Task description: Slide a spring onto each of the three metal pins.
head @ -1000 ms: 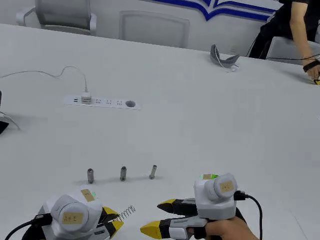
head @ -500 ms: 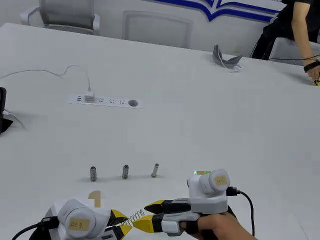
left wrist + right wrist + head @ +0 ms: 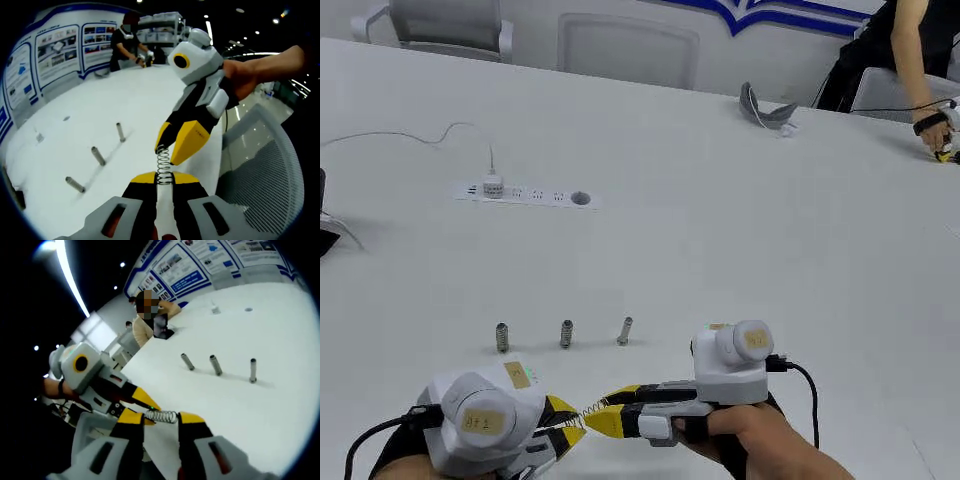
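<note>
Fingers of the left gripper [image 3: 164, 179] clench one end of the spring [image 3: 163, 161], presenting it above the near worktop [image 3: 720, 230]. Those of the right gripper [image 3: 161, 417] straddle it, released (likely a handover), with the pins [image 3: 566, 333] just beyond.

Bright even overhead light; short soft shadows by pins [image 3: 566, 334]; gripper views warped at edges.

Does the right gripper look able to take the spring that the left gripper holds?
Probably yes: the right gripper has its jaws open around the free end of the spring; nothing blocks it.
</note>
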